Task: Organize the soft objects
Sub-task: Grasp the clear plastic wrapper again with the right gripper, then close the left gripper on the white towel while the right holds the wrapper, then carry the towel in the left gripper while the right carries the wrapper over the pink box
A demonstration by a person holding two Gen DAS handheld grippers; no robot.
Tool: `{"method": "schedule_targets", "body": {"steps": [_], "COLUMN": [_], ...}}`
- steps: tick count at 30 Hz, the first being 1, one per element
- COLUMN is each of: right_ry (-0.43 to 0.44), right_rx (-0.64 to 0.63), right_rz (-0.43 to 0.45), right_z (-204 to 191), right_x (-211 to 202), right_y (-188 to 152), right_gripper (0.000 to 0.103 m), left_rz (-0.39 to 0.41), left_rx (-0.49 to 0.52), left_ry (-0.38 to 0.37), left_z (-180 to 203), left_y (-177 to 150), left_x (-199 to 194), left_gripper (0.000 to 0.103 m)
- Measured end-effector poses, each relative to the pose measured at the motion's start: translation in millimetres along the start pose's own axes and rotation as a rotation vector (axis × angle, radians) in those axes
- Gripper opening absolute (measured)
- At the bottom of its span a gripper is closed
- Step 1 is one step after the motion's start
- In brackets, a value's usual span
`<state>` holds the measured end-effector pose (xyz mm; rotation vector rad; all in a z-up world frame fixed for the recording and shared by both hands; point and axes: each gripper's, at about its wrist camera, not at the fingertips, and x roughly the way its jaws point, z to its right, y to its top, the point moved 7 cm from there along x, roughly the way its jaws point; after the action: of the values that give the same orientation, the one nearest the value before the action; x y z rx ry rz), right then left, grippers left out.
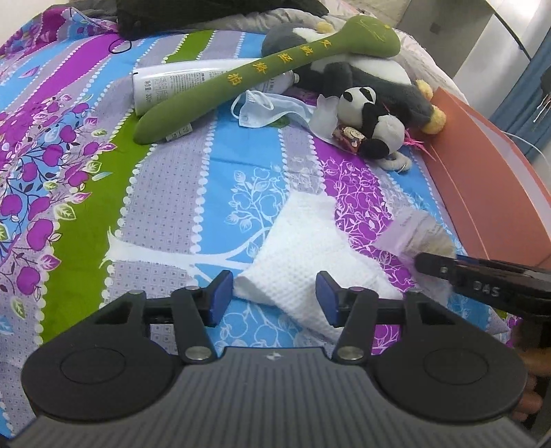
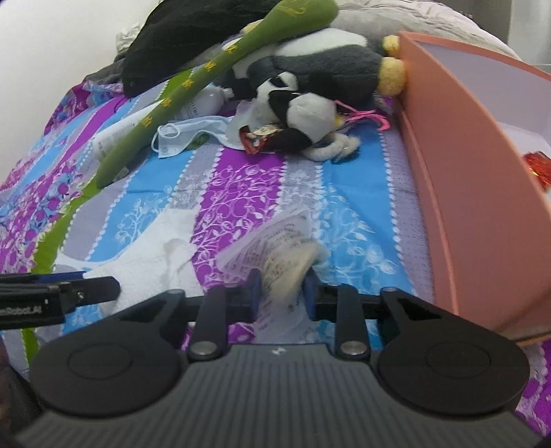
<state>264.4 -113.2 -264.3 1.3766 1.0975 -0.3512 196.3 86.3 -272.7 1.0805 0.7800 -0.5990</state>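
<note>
My left gripper [image 1: 274, 297] is open, its jaws on either side of a white waffle cloth [image 1: 303, 248] lying on the bedspread. My right gripper [image 2: 281, 293] is shut on a clear printed bag holding something fluffy and cream [image 2: 282, 255], held just above the bed; it also shows in the left wrist view [image 1: 418, 234]. Beyond lie a small panda plush [image 1: 372, 120], a large grey penguin plush [image 1: 372, 75], a long green plush stick [image 1: 248, 75] and a blue face mask [image 1: 268, 108]. The cloth also shows in the right wrist view [image 2: 144, 262].
An orange open box [image 2: 461, 165] stands along the right, with a red item [image 2: 539, 169] inside. A white tube bottle [image 1: 172, 89] lies under the green stick. A black garment [image 1: 206, 13] and grey bedding sit at the far edge. A snack wrapper [image 1: 349, 136] lies by the panda.
</note>
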Motion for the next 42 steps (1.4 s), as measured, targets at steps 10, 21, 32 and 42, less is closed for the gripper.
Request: {"method": "schedule_targets", "body": {"steps": [10,21,32,42], "right_ry": [-0.010,-0.037,-0.013,0.012], "right_rx": [0.025,0.046,0.070,0.060], "right_rz": [-0.007,0.028,0.073,0.137], "right_z": [6,10,8,1], "right_x": [-14,-37,-70,-99], "right_y": [-19,-19,-20,6], "right_gripper": [0.023,0.023,0.022,0.022], "left_rz": [-0.024,0.060,0.138,0.199], "left_rx": [0.027,-0.050,-0.073,-0.045], "left_ry": [0.011,0.026,-0.002,-0.026], "left_z": [8,10,19,38], "left_y": [-4,2,9,31], "left_x": [9,-15,-57,-90], "left_gripper": [0.023,0.010,0.010,0.010]}}
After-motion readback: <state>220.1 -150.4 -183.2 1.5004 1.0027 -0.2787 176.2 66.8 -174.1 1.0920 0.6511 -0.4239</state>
